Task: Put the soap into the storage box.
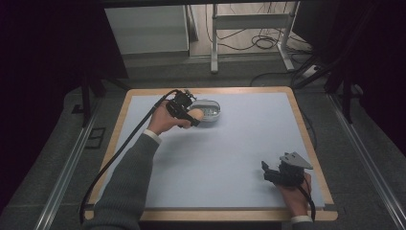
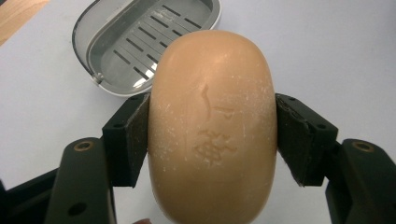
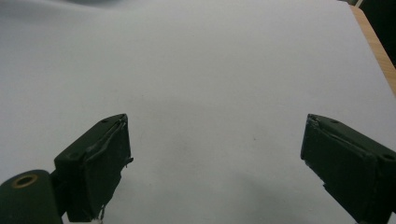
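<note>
**Soap bar clamped, dish just ahead**

So the left gripper [image 2: 212, 135] has its two black pads squeezed onto the long sides of a tan oval soap bar [image 2: 212, 126], one pad on each flank, stamped face up toward the camera. Just past the fingertips, off to one side, sits the grey soap dish [image 2: 116, 56] with its slatted bottom, on the pale blue table mat [image 1: 239, 143]. From up high the soap looks to be right at the dish's near rim.

The right gripper [image 3: 217, 158] is well apart from all that, jaws spread wide with nothing but bare mat between them.
</note>
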Demonstrator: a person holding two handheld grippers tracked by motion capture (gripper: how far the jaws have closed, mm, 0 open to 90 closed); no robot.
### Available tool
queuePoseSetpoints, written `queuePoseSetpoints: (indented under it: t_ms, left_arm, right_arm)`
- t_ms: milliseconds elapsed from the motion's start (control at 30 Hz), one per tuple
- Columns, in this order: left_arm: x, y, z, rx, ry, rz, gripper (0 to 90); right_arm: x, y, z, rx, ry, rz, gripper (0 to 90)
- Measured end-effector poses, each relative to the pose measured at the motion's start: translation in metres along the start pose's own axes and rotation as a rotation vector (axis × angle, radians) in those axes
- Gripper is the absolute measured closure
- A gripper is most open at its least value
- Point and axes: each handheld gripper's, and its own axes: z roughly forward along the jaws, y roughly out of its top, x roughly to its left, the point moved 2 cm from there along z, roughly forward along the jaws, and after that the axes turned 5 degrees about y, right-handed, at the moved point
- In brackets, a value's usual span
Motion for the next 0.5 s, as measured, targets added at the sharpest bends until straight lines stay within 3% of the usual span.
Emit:
queuePoseSetpoints:
  t_ms: [233, 500]
  left_arm:
    - [0.006, 0.002, 0.008, 0.003, 0.0, -0.016, 32.6]
    - [0.014, 0.012, 0.012, 0.024, 0.012, -0.004, 32.6]
  right_arm:
    - [0.0, 0.0, 0.0, 0.0, -0.001, 0.0, 8.5]
    - [0.0, 0.0, 0.0, 0.005, 0.003, -0.001, 8.5]
